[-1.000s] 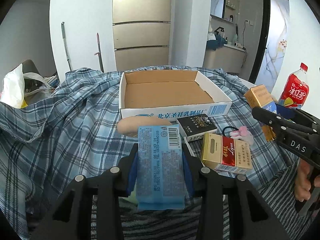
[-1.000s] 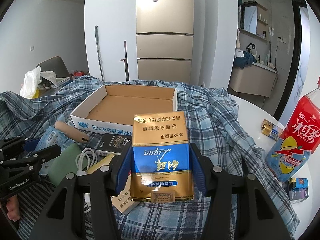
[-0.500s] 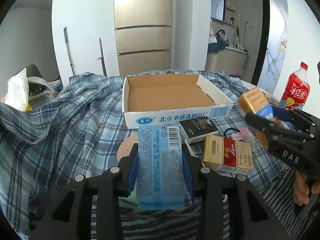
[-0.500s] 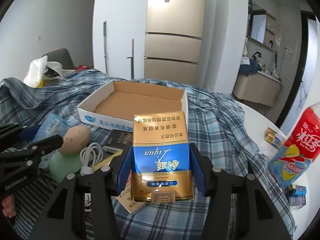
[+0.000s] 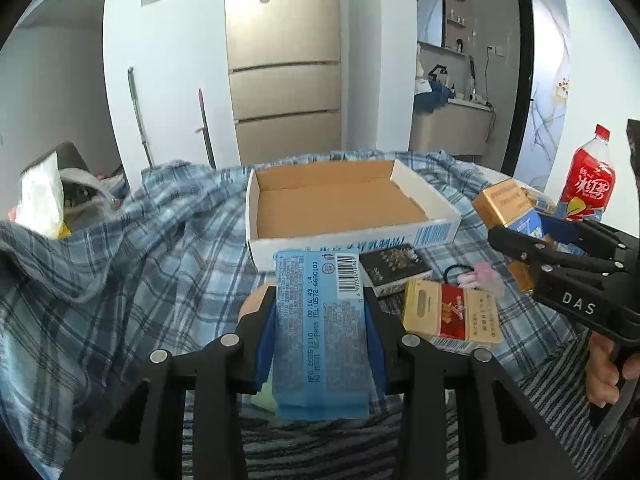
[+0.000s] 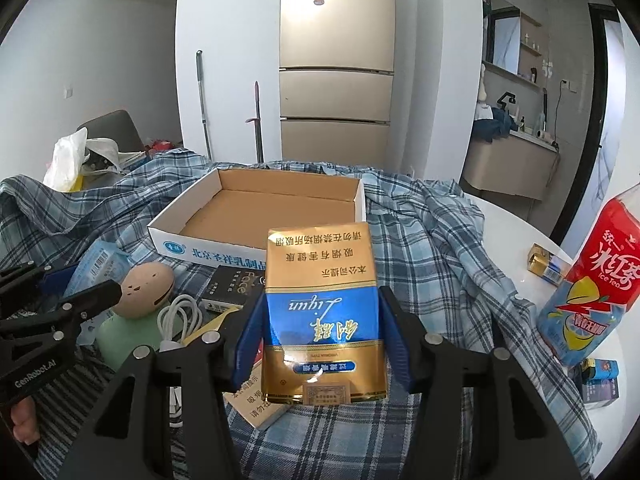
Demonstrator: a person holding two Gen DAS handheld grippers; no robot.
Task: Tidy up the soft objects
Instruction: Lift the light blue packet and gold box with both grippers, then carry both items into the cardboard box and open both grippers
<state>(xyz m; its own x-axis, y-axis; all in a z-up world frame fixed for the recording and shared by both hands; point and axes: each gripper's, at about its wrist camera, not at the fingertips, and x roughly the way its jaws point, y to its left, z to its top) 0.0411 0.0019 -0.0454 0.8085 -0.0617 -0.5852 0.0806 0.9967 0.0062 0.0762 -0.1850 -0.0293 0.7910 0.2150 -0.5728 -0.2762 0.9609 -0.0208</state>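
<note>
My left gripper point(image 5: 320, 312) is shut on a light blue tissue pack point(image 5: 320, 332) and holds it above the plaid cloth, in front of the open cardboard box point(image 5: 436, 232). My right gripper point(image 6: 322, 320) is shut on a gold and blue cigarette carton point(image 6: 322, 312), also in front of the box point(image 6: 176, 246). In the left wrist view the right gripper point(image 5: 516, 236) is at the right with the carton point(image 5: 502, 204). A soft egg-headed green toy point(image 6: 140, 300) lies beside the left gripper point(image 6: 80, 280).
On the plaid cloth point(image 5: 100, 280) lie a black pack point(image 5: 394, 270), a gold and red pack point(image 5: 452, 316), a pink hair tie point(image 5: 480, 274) and a white cable point(image 6: 180, 316). A red ice tea bottle point(image 6: 584, 280) and small boxes point(image 6: 546, 266) stand at the right.
Both grippers have lifted with their loads still held. The box sits lower in both views and the toy's head now shows in the right wrist view.
</note>
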